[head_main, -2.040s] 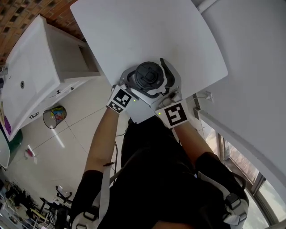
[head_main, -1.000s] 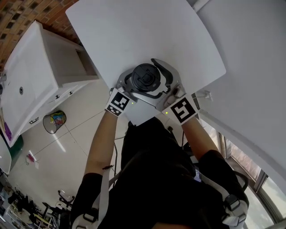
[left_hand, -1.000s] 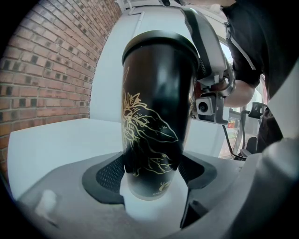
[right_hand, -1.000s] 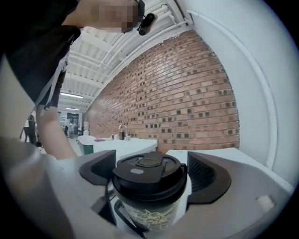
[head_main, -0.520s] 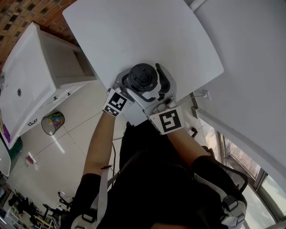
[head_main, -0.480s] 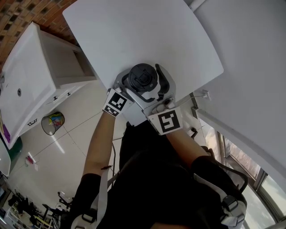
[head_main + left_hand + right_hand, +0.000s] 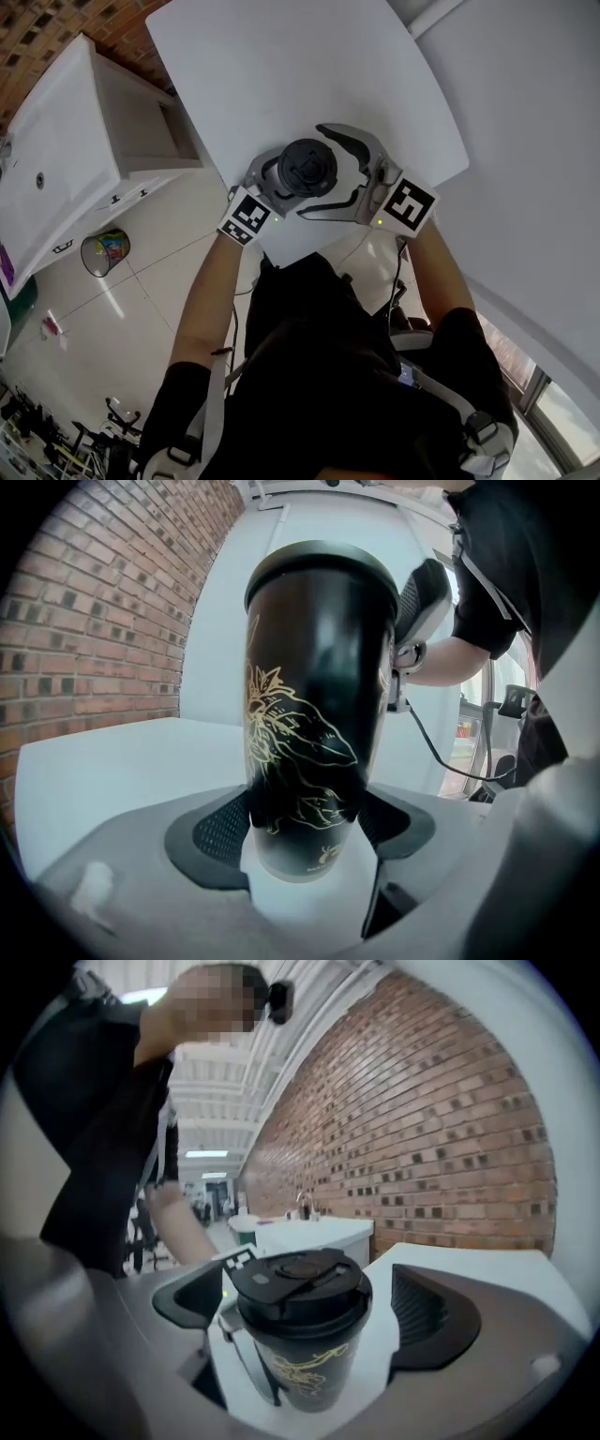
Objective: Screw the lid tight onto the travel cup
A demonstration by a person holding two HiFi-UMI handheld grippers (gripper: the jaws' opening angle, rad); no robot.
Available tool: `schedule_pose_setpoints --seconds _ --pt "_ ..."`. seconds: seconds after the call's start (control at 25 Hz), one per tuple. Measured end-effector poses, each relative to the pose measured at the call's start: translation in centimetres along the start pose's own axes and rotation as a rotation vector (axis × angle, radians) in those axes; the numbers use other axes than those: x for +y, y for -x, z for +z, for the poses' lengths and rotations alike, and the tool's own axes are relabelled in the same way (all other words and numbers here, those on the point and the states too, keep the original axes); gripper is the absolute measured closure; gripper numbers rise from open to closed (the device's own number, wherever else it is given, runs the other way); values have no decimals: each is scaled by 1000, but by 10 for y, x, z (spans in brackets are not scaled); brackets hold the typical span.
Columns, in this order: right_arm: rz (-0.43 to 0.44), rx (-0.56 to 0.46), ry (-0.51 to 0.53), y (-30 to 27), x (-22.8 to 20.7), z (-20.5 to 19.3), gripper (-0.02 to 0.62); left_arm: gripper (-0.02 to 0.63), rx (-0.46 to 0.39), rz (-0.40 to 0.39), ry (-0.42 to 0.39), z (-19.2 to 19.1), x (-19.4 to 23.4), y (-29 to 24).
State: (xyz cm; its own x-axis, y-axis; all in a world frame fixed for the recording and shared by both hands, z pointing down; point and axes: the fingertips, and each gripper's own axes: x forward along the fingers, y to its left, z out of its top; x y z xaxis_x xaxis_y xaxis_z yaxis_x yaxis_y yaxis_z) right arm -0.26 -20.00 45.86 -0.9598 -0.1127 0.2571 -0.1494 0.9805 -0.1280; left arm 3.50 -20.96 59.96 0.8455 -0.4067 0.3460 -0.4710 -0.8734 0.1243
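Observation:
A black travel cup [image 7: 314,714] with a gold leaf print stands on the white table [image 7: 281,66], its black lid [image 7: 307,167] on top. My left gripper [image 7: 281,184] is shut on the cup's lower body, and both pads [image 7: 223,829] press its sides. My right gripper [image 7: 323,174] reaches in from the right at lid height. Its jaws are opening and stand wide on either side of the lid [image 7: 298,1283], with a gap on both sides. In the right gripper view the cup [image 7: 300,1368] rises between the right gripper [image 7: 305,1321] pads without touching them.
The cup stands close to the table's near corner. A white cabinet [image 7: 56,159] is on the left, with a wire waste bin [image 7: 103,251] on the tiled floor beside it. A white ledge runs along the right.
My right gripper has swung from below the cup round to its right side, and its jaws have spread wider off the lid. The left gripper and the cup stay put.

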Motion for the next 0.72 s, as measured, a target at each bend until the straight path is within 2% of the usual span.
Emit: schedule_pose_setpoints --seconds 0.08,0.12,0.24,0.52,0.72 --pt "38 54 87 -11 4 -4 51 244 0 0 1 0 -1 0" --pt "37 35 89 -15 4 0 51 245 -1 0 1 0 -1 0" --pt "0 -43 42 -18 -1 10 55 244 -3 -1 1 1 -1 0" --pt "-83 -98 17 -19 -3 13 97 245 -2 -1 0 1 -1 1" --pt "-205 -143 -19 -14 -8 14 118 244 -2 0 0 0 0 2"
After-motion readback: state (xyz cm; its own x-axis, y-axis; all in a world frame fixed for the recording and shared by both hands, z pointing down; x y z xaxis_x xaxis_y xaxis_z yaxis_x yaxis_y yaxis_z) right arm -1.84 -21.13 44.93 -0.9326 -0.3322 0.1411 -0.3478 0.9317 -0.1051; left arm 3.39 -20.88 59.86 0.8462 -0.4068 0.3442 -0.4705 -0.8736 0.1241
